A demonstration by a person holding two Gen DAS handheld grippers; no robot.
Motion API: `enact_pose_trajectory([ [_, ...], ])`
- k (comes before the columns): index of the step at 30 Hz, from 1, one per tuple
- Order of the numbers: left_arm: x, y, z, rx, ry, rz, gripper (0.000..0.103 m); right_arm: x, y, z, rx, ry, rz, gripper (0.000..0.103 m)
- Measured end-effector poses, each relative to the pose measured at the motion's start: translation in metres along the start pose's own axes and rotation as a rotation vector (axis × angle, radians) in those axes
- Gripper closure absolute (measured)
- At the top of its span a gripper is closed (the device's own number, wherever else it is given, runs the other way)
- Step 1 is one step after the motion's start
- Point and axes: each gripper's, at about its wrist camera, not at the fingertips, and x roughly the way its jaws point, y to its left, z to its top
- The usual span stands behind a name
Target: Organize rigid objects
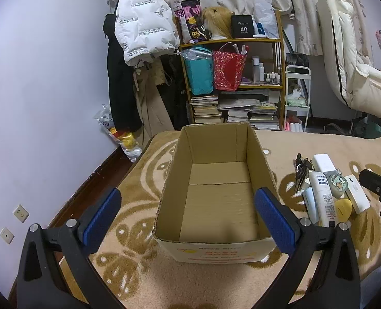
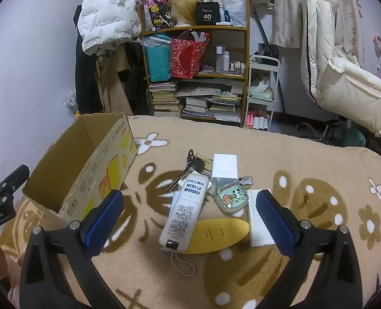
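An open, empty cardboard box (image 1: 218, 200) stands on the patterned blanket, straight ahead of my left gripper (image 1: 188, 219), which is open and holds nothing. In the right wrist view the same box (image 2: 87, 164) sits to the left. My right gripper (image 2: 189, 219) is open above a pile of small items: a white bottle (image 2: 185, 211), a yellow oval case (image 2: 216, 234), a bunch of keys (image 2: 190, 167), a white charger (image 2: 224, 167), a cartoon earbud case (image 2: 229, 199) and a flat white box (image 2: 257, 226). The pile also shows right of the box in the left view, with the bottle (image 1: 321, 195).
A beige flower-patterned blanket (image 2: 306, 206) covers the surface. Behind it stand a wooden shelf (image 2: 198, 72) full of bags, bottles and books, hanging coats (image 1: 139, 25), a white trolley (image 2: 263, 90) and a cream padded chair (image 2: 345, 72). The left gripper's black frame (image 2: 2, 193) appears at the left edge.
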Motion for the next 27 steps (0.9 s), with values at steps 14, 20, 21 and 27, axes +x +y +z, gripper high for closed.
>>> enact_pose_trajectory([
  [14, 0.0014, -0.0034, -0.0007, 0.01, 0.002, -0.004, 0.0, -0.0003, 0.0013, 0.0009, -0.003, 0.003, -0.002, 0.0],
  [20, -0.0004, -0.006, -0.0012, 0.021, -0.002, -0.002, 0.0, -0.0001, 0.0013, 0.0008, -0.005, 0.002, -0.004, 0.0],
  [21, -0.0002, -0.0061, -0.0012, 0.02, -0.001, -0.001, 0.0, 0.0002, 0.0012, 0.0004, -0.007, 0.001, -0.004, 0.0],
  [27, 0.0001, -0.0056, -0.0006, 0.019, 0.002, -0.003, 0.0, -0.0017, -0.0025, 0.0, 0.006, -0.002, -0.002, 0.0],
])
